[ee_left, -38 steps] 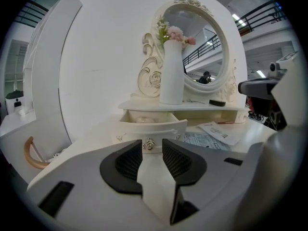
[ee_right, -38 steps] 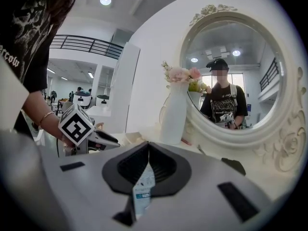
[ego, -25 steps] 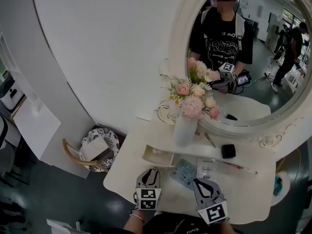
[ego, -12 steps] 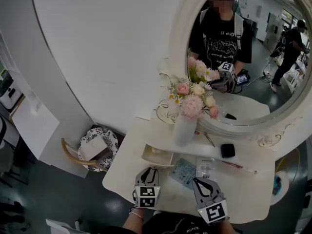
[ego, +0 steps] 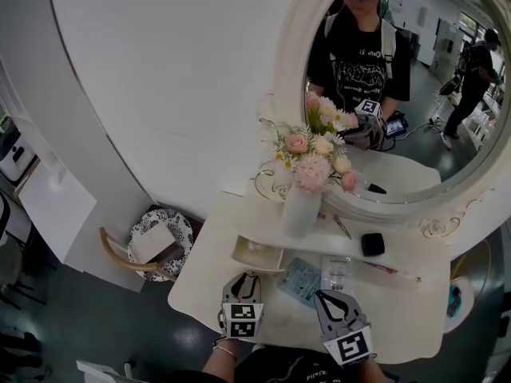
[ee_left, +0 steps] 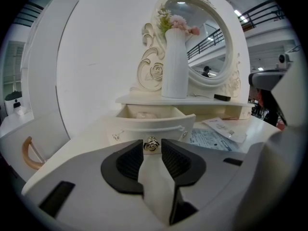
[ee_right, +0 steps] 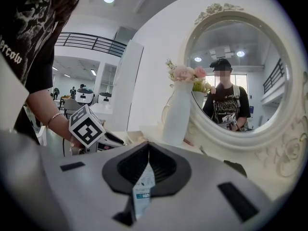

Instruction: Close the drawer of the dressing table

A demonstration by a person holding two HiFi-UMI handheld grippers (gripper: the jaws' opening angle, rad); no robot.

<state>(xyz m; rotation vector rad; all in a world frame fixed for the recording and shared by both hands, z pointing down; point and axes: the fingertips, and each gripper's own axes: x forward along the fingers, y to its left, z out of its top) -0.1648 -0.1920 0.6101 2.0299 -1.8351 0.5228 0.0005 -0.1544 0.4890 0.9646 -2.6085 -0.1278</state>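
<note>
**Item:** drawer [ego: 258, 255], small, white, curved front w/ moulded trim; part of the dressing table [ego: 403, 313].

**Loc.:** under the low shelf at table's left end, just below the vase [ego: 301, 211]. Stands pulled out, inside showing. Closing not yet done.

**Handle:** one metal rosette knob [ee_left: 151, 145], centre of front.

**Handling (est.):**
- Rigid, light, prob. slides easily; contents too dim to tell.
- Front is hard & glossy, so pads may skid on the curve.
- Knob is small and ornate; no need to pinch it for a close.
- Best contact: flat push on front centre, at or just beside knob, straight in so the box doesn't rack.
- Go gently: vase above is tall and narrow, prob. tippy if the shelf is jolted.

**Tool, L:** left gripper [ego: 244, 279] lined up w/ drawer front, near it. Jaws wide apart, have just been closing a little. Knob shows in the gap at the tips, pads not pressing it. Holds nothing.

**Tool, R:** right gripper [ee_right: 147, 148] over tabletop by the packets [ego: 303, 282]. Jaws together, nothing gripped.
</note>
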